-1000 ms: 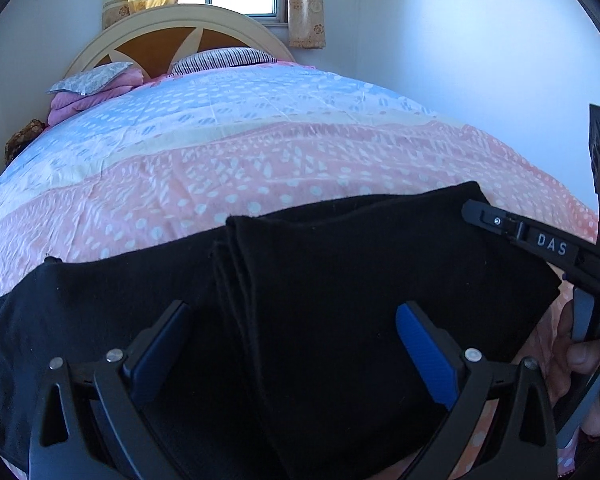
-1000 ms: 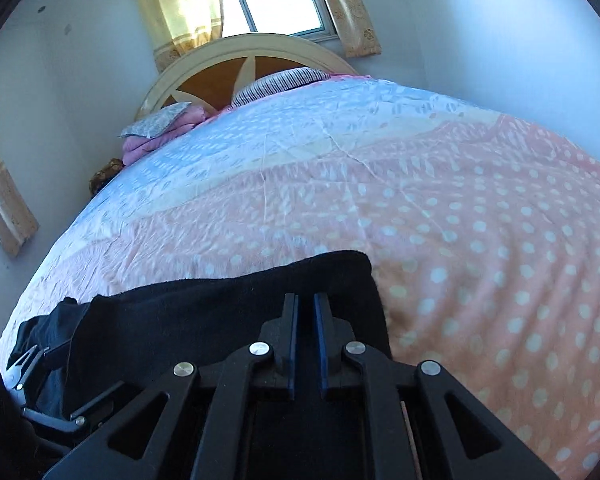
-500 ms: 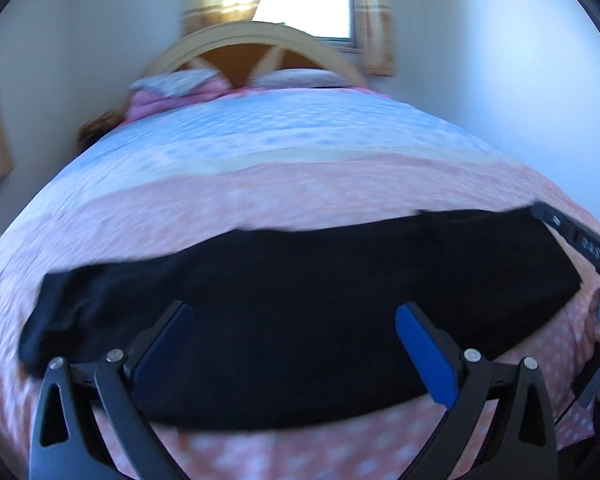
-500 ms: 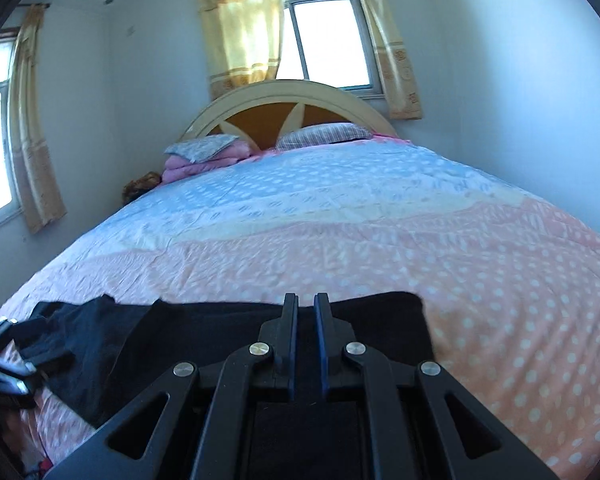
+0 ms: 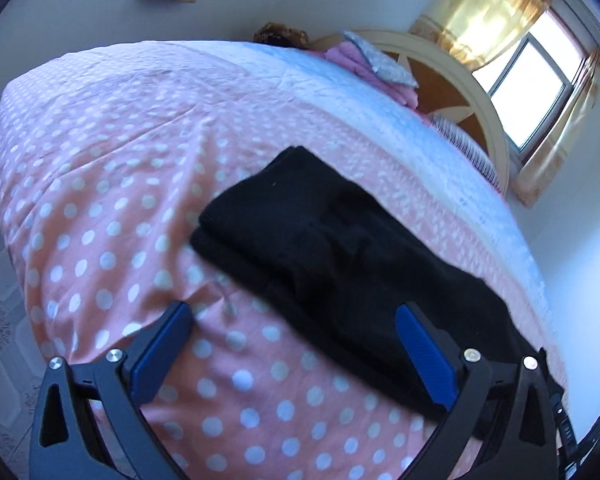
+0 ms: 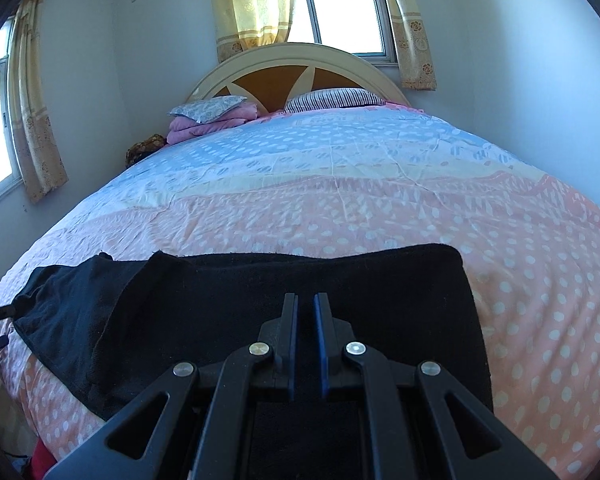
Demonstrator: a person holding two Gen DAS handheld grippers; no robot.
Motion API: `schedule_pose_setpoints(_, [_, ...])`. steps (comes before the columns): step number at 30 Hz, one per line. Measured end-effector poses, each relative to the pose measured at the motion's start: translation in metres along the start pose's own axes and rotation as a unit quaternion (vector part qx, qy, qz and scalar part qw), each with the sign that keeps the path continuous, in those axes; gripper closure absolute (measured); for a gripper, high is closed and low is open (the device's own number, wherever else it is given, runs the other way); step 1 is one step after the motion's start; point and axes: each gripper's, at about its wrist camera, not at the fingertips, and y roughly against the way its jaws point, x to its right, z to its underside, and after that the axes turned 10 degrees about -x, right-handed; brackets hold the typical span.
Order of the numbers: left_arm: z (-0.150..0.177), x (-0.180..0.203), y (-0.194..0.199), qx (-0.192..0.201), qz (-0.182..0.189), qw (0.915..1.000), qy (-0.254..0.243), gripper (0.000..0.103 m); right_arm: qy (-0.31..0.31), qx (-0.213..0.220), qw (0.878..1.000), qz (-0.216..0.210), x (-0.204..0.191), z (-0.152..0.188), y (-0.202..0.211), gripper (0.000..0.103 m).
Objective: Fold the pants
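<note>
Left wrist view: the left gripper [image 5: 292, 344] hung with its blue-padded fingers [image 5: 162, 350] spread wide and holding nothing, above the near part of the bed [image 5: 100, 184]. The black pants [image 5: 340, 264] lay on the pink, white-dotted bedspread as a long folded band running from the middle of the frame to the lower right, one end passing under the right-hand finger. A thin white cord [image 5: 228, 300] showed at the pants' near edge. Folded pink bedding [image 5: 364, 64] sat by the headboard [image 5: 476, 116].

Right wrist view: the right gripper [image 6: 306, 312] had its fingers drawn nearly together, a thin slit between them; whether any cloth was pinched there could not be told. The pants [image 6: 228, 304] stretched across the bed's near edge beneath it, the right end squared off, the left end thinner and rumpled. A striped pillow [image 6: 332, 98] and curtains [image 6: 252, 4] lay beyond.
</note>
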Motion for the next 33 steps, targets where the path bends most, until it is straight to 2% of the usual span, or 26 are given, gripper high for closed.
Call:
schedule_pose_setpoints(5, [-0.013, -0.002, -0.009, 0.012, 0.022, 0.9996, 0.015, 0.000, -0.008, -0.004, 1.000, -0.004, 0.002, 0.000, 0.000, 0.095])
schedule_pose_setpoints(9, [-0.014, -0.004, -0.007, 0.043, 0.035, 0.9976, 0.042, 0.000, -0.011, -0.004, 1.000, -0.005, 0.003, -0.001, 0.000, 0.095])
schedule_pose_setpoints(15, [-0.023, 0.002, -0.014, 0.046, 0.005, 0.9976, 0.052, 0.002, -0.012, -0.006, 1.000, -0.006, 0.003, -0.001, 0.000, 0.095])
schedule_pose_setpoints(17, [-0.026, 0.003, -0.012, 0.049, 0.011, 0.9974, 0.052, 0.026, -0.013, -0.006, 1.000, -0.007, 0.003, -0.001, 0.000, 0.095])
schedule_pose_setpoints(18, [-0.028, 0.001, -0.014, 0.040, 0.019, 0.9977, 0.051, 0.060, -0.014, -0.006, 1.000, -0.007, 0.004, -0.001, 0.000, 0.095])
schedule_pose_setpoints(19, [-0.029, -0.003, -0.017, 0.029, 0.025, 0.9976, 0.057, 0.080, -0.014, -0.006, 1.000, -0.007, 0.003, -0.001, 0.000, 0.095])
schedule_pose_setpoints(22, [-0.028, -0.013, -0.016, 0.025, 0.050, 0.9957, 0.073, 0.082, -0.017, -0.006, 1.000, -0.008, 0.004, -0.002, 0.000, 0.095])
schedule_pose_setpoints(24, [-0.025, -0.005, -0.010, 0.035, 0.030, 0.9976, 0.051, 0.082, -0.019, -0.005, 1.000, -0.009, 0.004, -0.002, 0.001, 0.095])
schedule_pose_setpoints(26, [-0.025, 0.012, -0.004, 0.051, 0.000, 0.9987, 0.007, 0.083, -0.022, -0.003, 1.000, -0.009, 0.005, -0.002, 0.002, 0.095])
schedule_pose_setpoints(27, [-0.024, 0.022, 0.000, 0.062, -0.006, 0.9979, -0.018, 0.083, -0.024, -0.001, 1.000, -0.009, 0.006, -0.002, 0.002, 0.095])
schedule_pose_setpoints(29, [-0.024, 0.046, 0.012, 0.080, 0.009, 0.9946, -0.065, 0.083, -0.030, 0.003, 0.999, -0.016, 0.008, -0.002, 0.005, 0.095])
schedule_pose_setpoints(32, [-0.014, 0.100, 0.035, 0.112, 0.040, 0.9795, -0.162, 0.083, -0.050, 0.017, 0.998, -0.037, 0.016, -0.004, 0.012, 0.095])
schedule_pose_setpoints(33, [-0.004, 0.125, 0.044, 0.126, 0.049, 0.9692, -0.206, 0.083, -0.057, 0.020, 0.997, -0.040, 0.019, -0.005, 0.014, 0.095])
